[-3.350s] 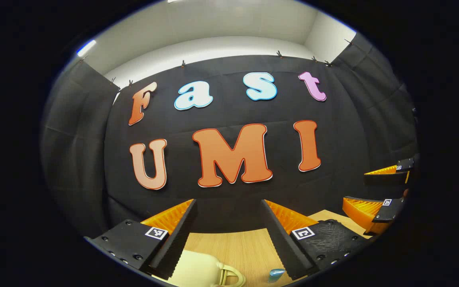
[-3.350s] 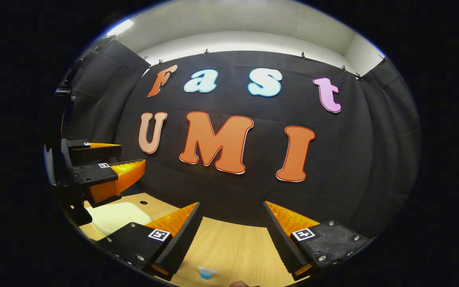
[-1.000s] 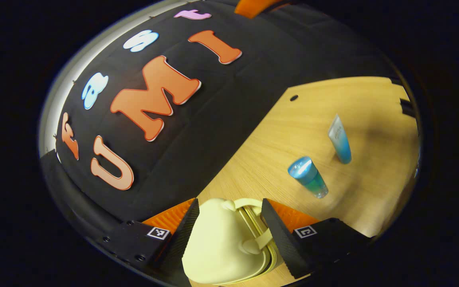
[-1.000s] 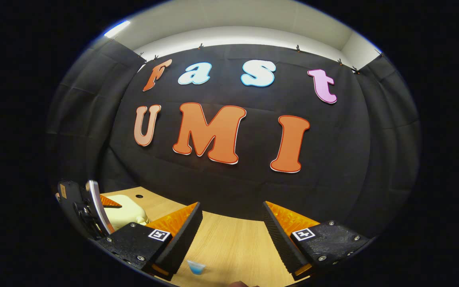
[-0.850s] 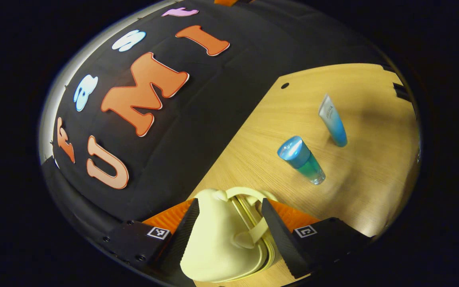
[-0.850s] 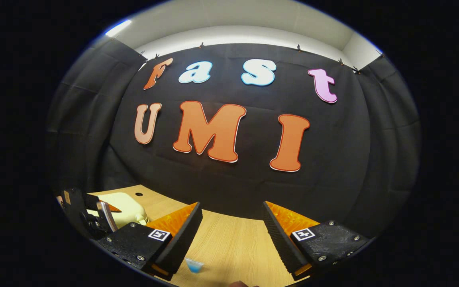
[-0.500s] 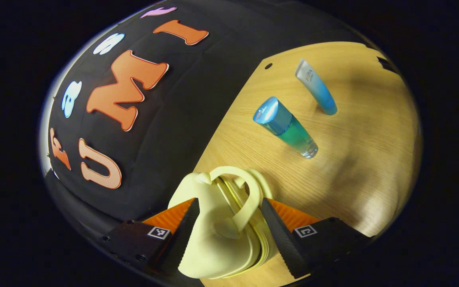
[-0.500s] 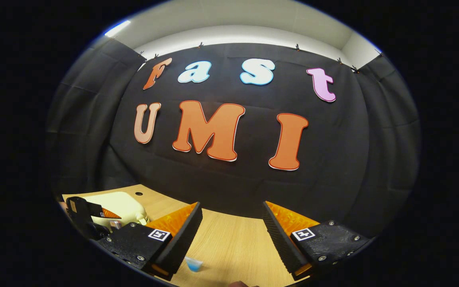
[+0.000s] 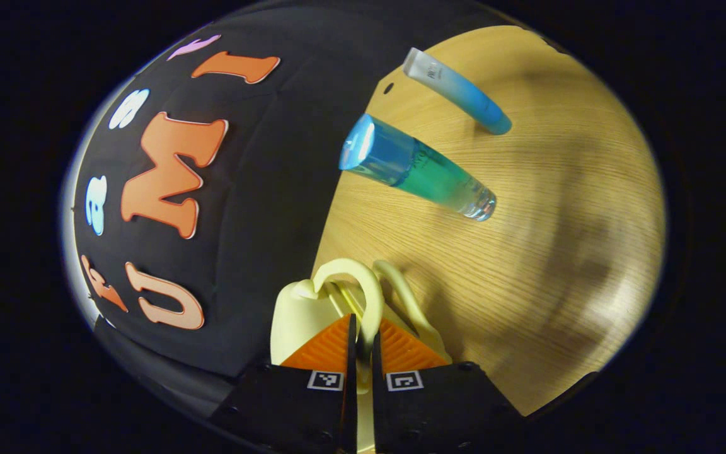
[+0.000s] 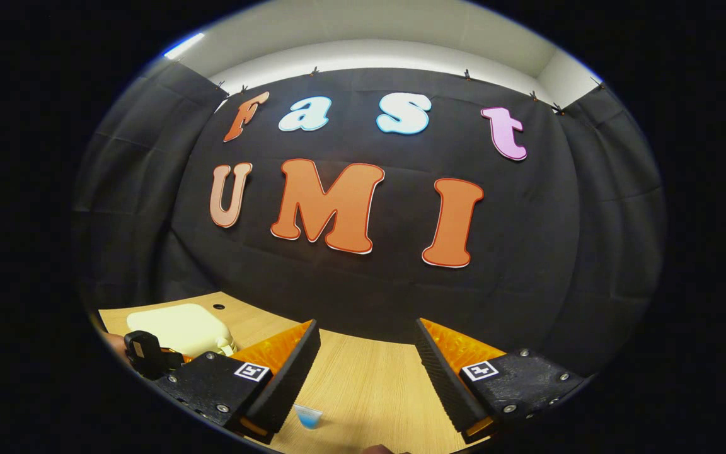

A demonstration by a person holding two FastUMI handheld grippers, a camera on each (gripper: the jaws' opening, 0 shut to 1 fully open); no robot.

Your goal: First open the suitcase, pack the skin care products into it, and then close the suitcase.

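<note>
My left hand-held gripper [image 9: 358, 328] has just closed: half a second ago its fingers stood apart on either side of the suitcase's carrying loops, and now they pinch one pale handle [image 9: 363, 296] between them, with the second loop just beside it at about 2 o'clock. I take this as the grasp that opens the suitcase [image 9: 293, 312], so the next move is probably a lift or peel of that half; the case looks shut as yet.

The suitcase is a small cream shell, smooth and rounded at the corners, looking like moulded plastic, with thin arched handles. From the right gripper view I see it lying at 8 o'clock on the worktop [image 10: 363, 378], near the back edge.

My right hand-held gripper [image 10: 366, 366] has not stirred; its fingers are spread wide with nothing between them, hanging above the pale wood-grain worktop.

The skin care products wait outside the case: a clear bottle [image 9: 420, 170] with green liquid and a glossy blue cap at 1 o'clock in the left gripper view, and beyond it a soft tube [image 9: 457, 91] fading from white to blue. Both stand apart from the suitcase.
</note>
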